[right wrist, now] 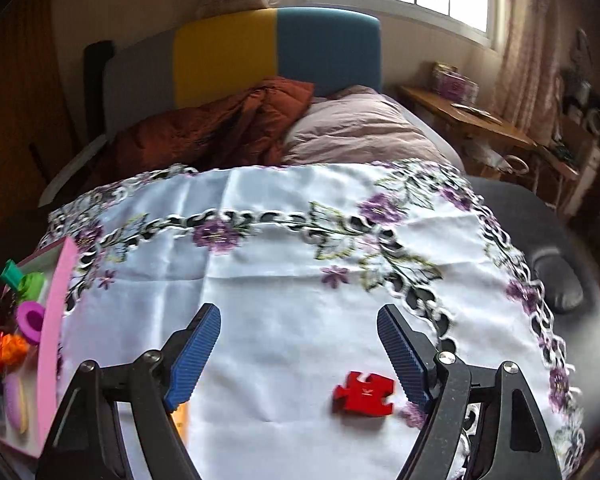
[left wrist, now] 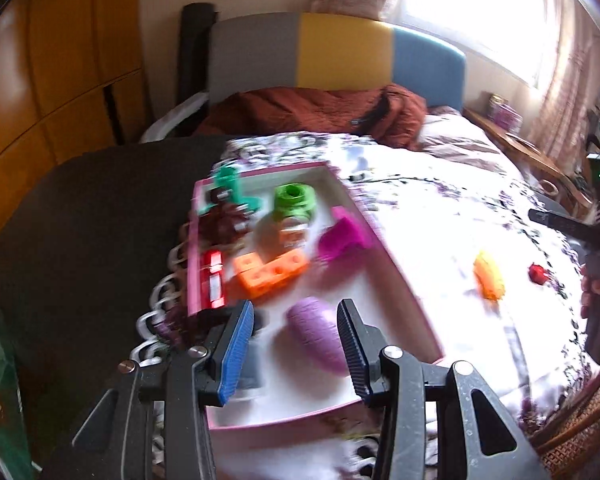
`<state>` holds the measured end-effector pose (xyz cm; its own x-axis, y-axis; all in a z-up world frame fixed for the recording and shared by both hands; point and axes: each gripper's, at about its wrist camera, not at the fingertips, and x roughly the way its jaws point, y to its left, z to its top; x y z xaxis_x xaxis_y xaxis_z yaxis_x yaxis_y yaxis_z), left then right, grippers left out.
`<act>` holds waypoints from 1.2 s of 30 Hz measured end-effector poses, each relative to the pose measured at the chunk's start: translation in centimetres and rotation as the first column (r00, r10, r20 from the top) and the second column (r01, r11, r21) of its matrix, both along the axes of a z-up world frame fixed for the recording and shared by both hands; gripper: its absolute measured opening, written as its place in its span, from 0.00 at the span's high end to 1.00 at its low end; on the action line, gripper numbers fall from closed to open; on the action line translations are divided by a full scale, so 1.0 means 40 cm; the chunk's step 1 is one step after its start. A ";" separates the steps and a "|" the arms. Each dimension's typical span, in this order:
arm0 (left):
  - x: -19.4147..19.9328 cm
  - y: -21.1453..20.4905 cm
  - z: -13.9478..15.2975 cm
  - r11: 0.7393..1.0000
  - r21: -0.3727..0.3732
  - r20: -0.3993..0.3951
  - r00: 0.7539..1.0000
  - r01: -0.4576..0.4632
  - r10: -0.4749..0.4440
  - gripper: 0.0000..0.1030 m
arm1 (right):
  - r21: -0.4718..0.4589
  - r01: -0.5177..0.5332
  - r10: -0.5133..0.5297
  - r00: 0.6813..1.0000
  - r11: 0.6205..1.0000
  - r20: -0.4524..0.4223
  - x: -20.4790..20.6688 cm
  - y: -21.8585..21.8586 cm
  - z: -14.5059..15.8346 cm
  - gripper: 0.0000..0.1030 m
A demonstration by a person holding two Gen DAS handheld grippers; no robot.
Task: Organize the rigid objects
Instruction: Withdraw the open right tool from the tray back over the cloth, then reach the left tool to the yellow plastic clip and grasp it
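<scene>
A pink tray (left wrist: pixel 384 240) holds several toys: a purple egg-shaped piece (left wrist: pixel 316 336), orange blocks (left wrist: pixel 268 272), a magenta cup (left wrist: pixel 340 236), a green ring (left wrist: pixel 294 200) and a red car (left wrist: pixel 213 280). My left gripper (left wrist: pixel 295 308) hovers open over the tray's near end, its pads either side of the purple piece, which lies on the tray floor. My right gripper (right wrist: pixel 299 310) is open over the white embroidered cloth (right wrist: pixel 284 280). A red puzzle piece (right wrist: pixel 363 399) lies on the cloth near its right finger. An orange toy (left wrist: pixel 489 276) lies beside it, mostly hidden in the right wrist view.
The cloth covers a dark round surface (left wrist: pixel 100 208) at the foot of a bed with a rust blanket (right wrist: pixel 220 128) and a pillow (right wrist: pixel 352 128). A wooden side table (right wrist: pixel 468 120) stands at the right. A grey sock-like thing (right wrist: pixel 558 280) lies beyond the cloth's right edge.
</scene>
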<state>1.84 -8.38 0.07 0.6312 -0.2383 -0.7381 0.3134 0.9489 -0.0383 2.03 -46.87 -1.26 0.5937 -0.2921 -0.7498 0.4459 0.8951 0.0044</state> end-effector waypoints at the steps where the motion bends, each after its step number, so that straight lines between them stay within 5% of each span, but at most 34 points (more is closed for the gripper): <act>1: -0.002 -0.020 0.003 1.000 0.004 0.006 1.000 0.022 -0.022 0.57 | 0.023 0.051 -0.051 0.998 0.998 -0.029 -0.003 -0.029 -0.014 0.21; 6: -0.008 -0.148 0.008 0.988 0.010 0.009 0.988 0.151 -0.151 0.57 | 0.157 0.170 -0.170 0.985 0.973 -0.014 -0.027 -0.111 -0.023 0.20; 16: -0.016 -0.374 -0.042 0.927 -0.057 -0.106 0.921 0.371 -0.375 0.57 | 0.170 0.194 -0.191 0.981 0.966 -0.031 -0.030 -0.112 -0.026 0.17; 23: 0.003 -0.471 -0.098 0.910 -0.097 -0.183 0.891 0.404 -0.415 0.57 | 0.184 0.220 -0.218 0.976 0.958 -0.032 -0.036 -0.127 -0.026 0.17; 36: 0.114 -0.599 -0.170 0.926 -0.121 -0.260 0.889 0.356 -0.376 0.57 | 0.231 0.271 -0.267 0.962 0.935 -0.049 -0.044 -0.161 -0.039 0.17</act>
<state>6.42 -32.35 -6.72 0.2652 -0.4690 -0.8424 0.6060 0.7607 -0.2327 0.25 -53.32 -2.83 0.5039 -0.2550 -0.8253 0.6717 0.7164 0.1887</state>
